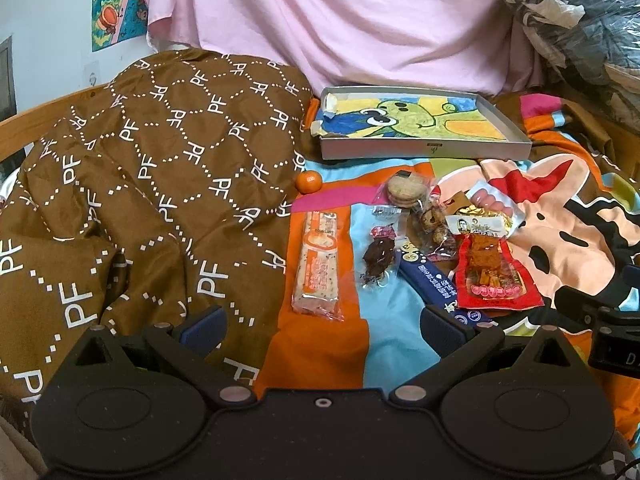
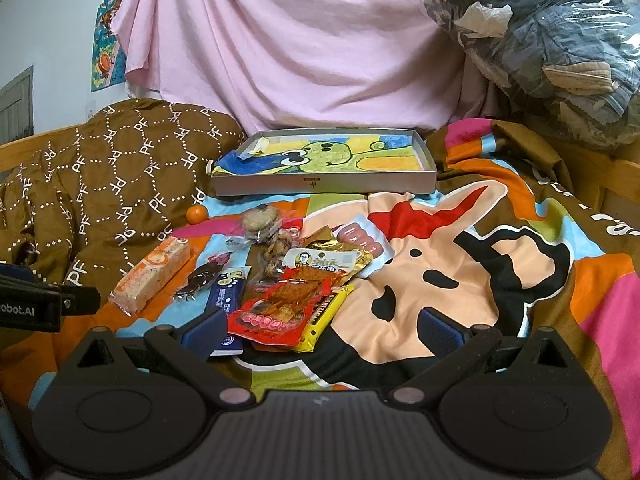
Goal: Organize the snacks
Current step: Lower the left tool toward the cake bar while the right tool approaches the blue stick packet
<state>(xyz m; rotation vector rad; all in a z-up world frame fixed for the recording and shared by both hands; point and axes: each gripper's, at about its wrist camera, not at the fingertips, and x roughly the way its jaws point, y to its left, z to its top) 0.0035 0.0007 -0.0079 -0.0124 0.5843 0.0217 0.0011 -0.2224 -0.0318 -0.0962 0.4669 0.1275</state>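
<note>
Several snacks lie loose on the colourful bedspread: an orange-white bar (image 1: 318,262) (image 2: 154,276), a dark dried-fruit pack (image 1: 378,258) (image 2: 202,276), a blue stick pack (image 1: 444,288) (image 2: 226,294), a red spicy-strip pack (image 1: 494,276) (image 2: 280,306), a yellow bar (image 2: 324,314), wrapped biscuits (image 1: 406,192) (image 2: 260,218) and a tangerine (image 1: 308,182) (image 2: 197,214). A shallow grey box (image 1: 424,150) (image 2: 320,188) with a frog drawing sits behind them. My left gripper (image 1: 320,324) is open and empty just before the orange-white bar. My right gripper (image 2: 320,328) is open and empty before the red pack.
A brown "PF" quilt (image 1: 140,184) (image 2: 100,168) is bunched on the left. A pink sheet (image 1: 340,20) (image 2: 300,40) hangs behind. A plastic-wrapped bundle (image 2: 540,48) is at the back right. A wooden bed rail (image 2: 616,184) runs on the right.
</note>
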